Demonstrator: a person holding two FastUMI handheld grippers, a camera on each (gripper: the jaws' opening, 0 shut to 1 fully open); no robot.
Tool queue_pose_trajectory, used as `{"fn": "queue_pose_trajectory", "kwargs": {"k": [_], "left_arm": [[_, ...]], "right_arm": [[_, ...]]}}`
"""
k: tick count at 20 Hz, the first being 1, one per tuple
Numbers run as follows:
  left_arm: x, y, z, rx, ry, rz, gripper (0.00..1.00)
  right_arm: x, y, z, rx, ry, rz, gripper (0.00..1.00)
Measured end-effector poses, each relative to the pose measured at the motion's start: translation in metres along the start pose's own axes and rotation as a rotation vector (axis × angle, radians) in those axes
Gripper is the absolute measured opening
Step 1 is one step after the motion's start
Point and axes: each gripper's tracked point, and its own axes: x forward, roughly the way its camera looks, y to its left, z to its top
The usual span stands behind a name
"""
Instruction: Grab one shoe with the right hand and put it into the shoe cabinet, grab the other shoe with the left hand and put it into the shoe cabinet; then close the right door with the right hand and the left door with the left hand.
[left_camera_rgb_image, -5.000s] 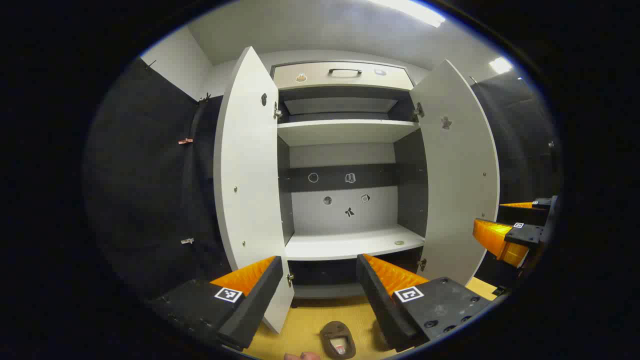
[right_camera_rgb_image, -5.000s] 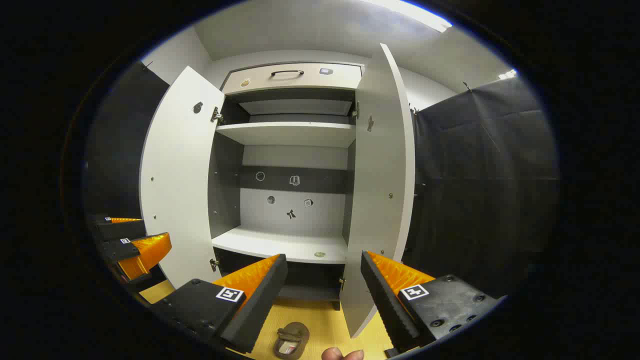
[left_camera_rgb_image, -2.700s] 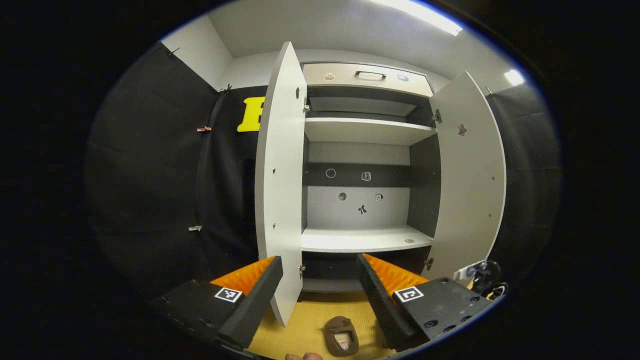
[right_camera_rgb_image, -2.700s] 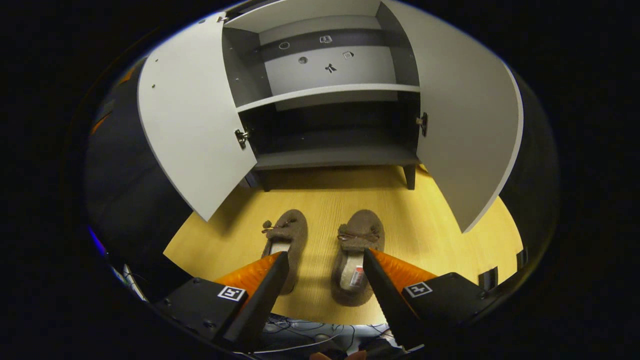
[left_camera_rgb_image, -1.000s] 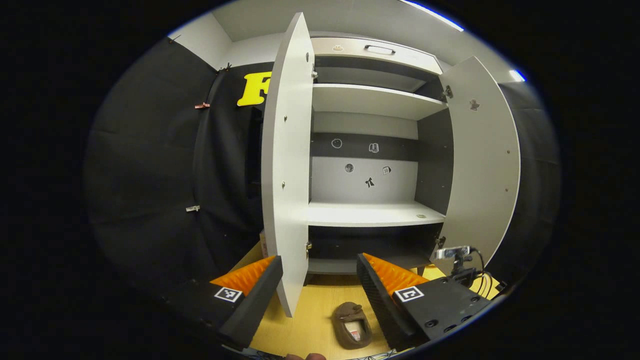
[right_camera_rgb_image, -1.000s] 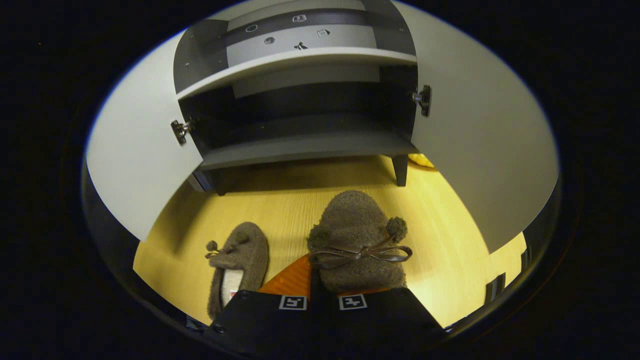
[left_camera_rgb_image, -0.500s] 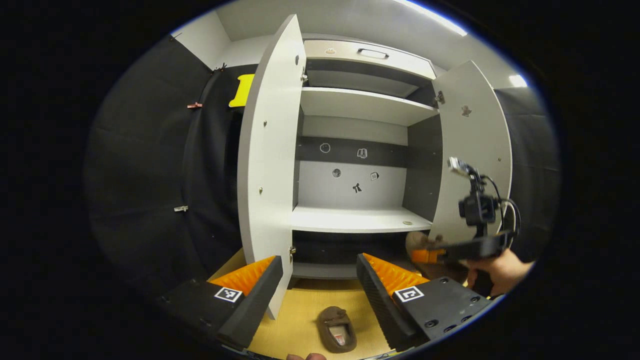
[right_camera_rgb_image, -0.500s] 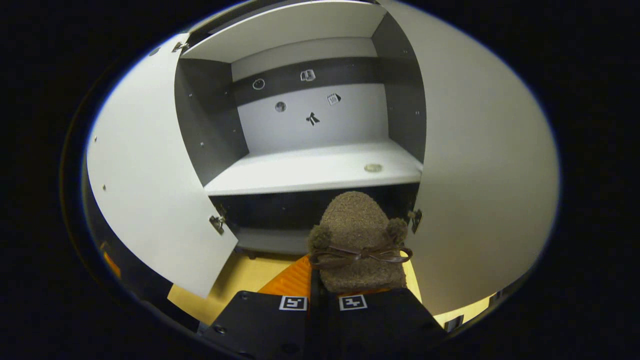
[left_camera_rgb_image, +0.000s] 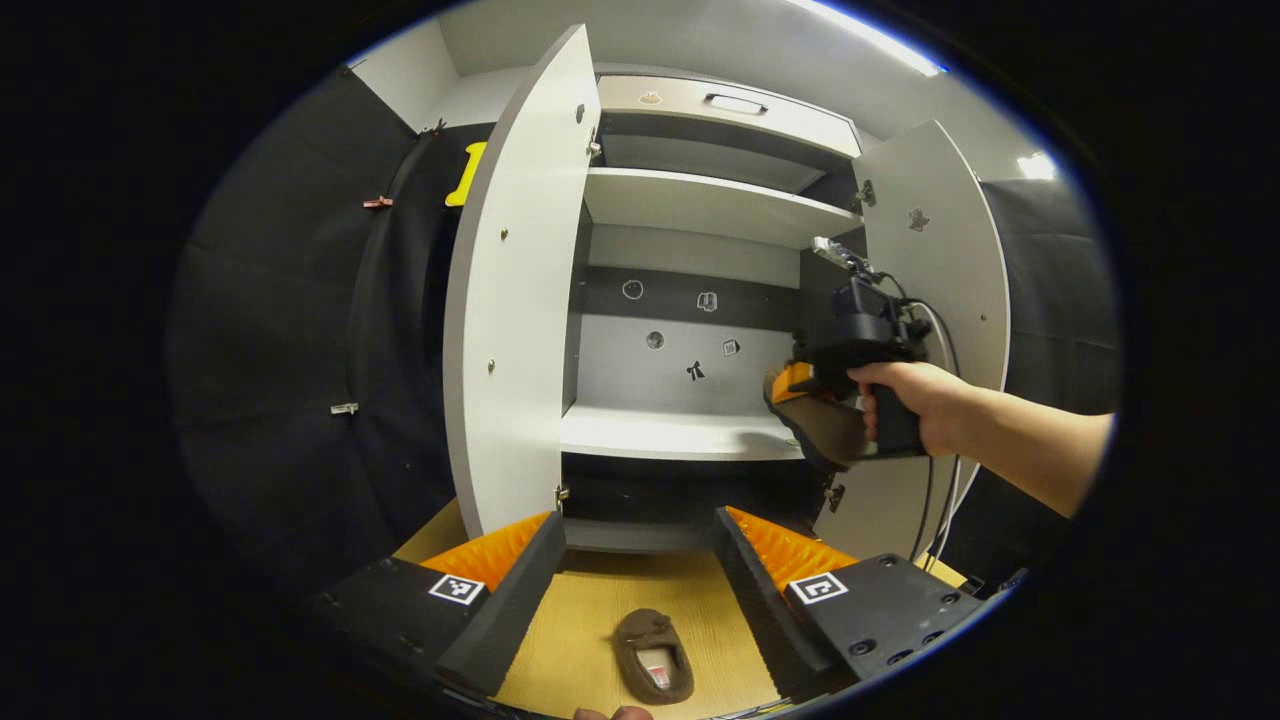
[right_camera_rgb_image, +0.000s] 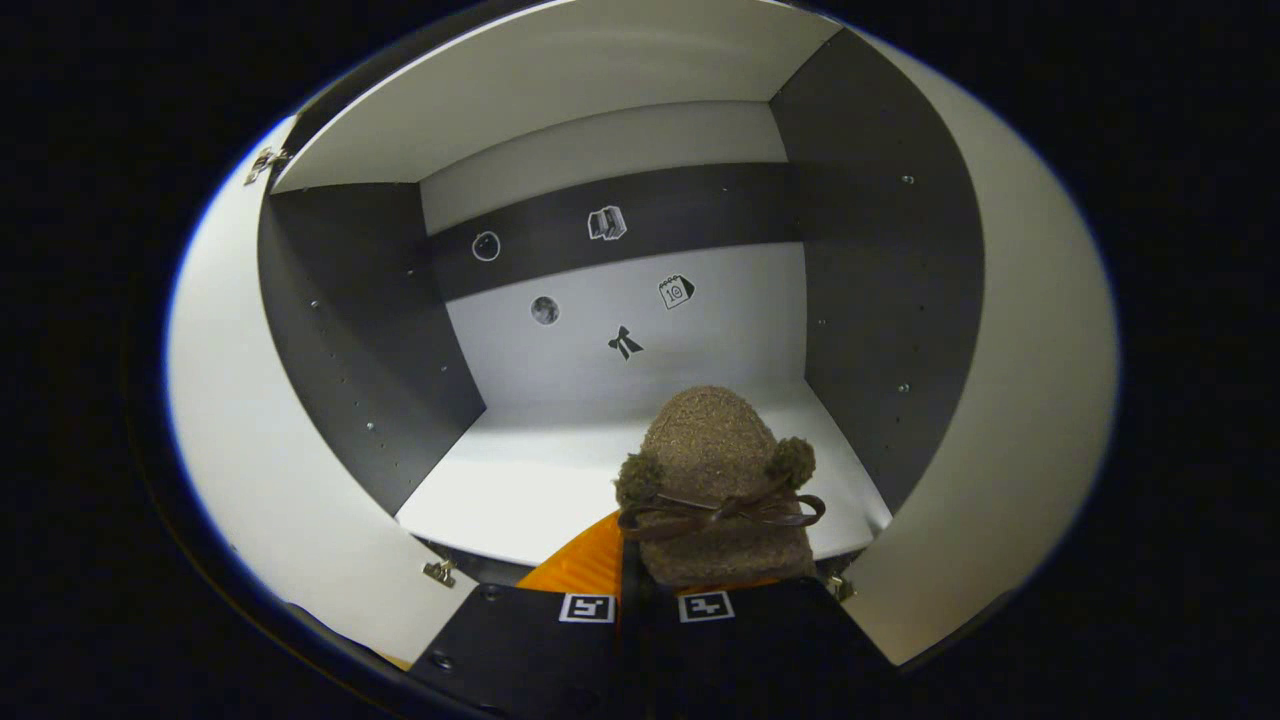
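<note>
The right gripper (right_camera_rgb_image: 650, 575), clamped tight on a fuzzy brown slipper (right_camera_rgb_image: 718, 480) with a leather bow and pompoms, carries it toe-first over the white middle shelf (right_camera_rgb_image: 520, 480) of the shoe cabinet (left_camera_rgb_image: 700, 205), seemingly to set it down there. The left gripper (left_camera_rgb_image: 640, 560) waits wide apart and empty above the second slipper (left_camera_rgb_image: 655, 655), lying on the yellow wood-grain floor (left_camera_rgb_image: 590, 610). Both smooth white doors stand open

Around me hung black cloth walls (left_camera_rgb_image: 290, 330), with a white wall (left_camera_rgb_image: 400, 70) above them in the corner. The floor (left_camera_rgb_image: 590, 620) was yellow wood. Long ceiling lights (left_camera_rgb_image: 880, 40) shone over the booth.
</note>
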Motion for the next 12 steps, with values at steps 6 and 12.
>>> {"fn": "queue_pose_trajectory", "kwargs": {"k": [6, 12], "left_arm": [[0.006, 0.000, -0.016, -0.024, 0.025, -0.009, 0.95], [0.008, 0.013, -0.033, -0.037, 0.064, 0.018, 0.95]], "right_arm": [[0.072, -0.005, 0.026, 0.026, -0.060, -0.041, 0.08], [0.122, -0.012, 0.022, 0.029, -0.051, -0.069, 0.08]]}}
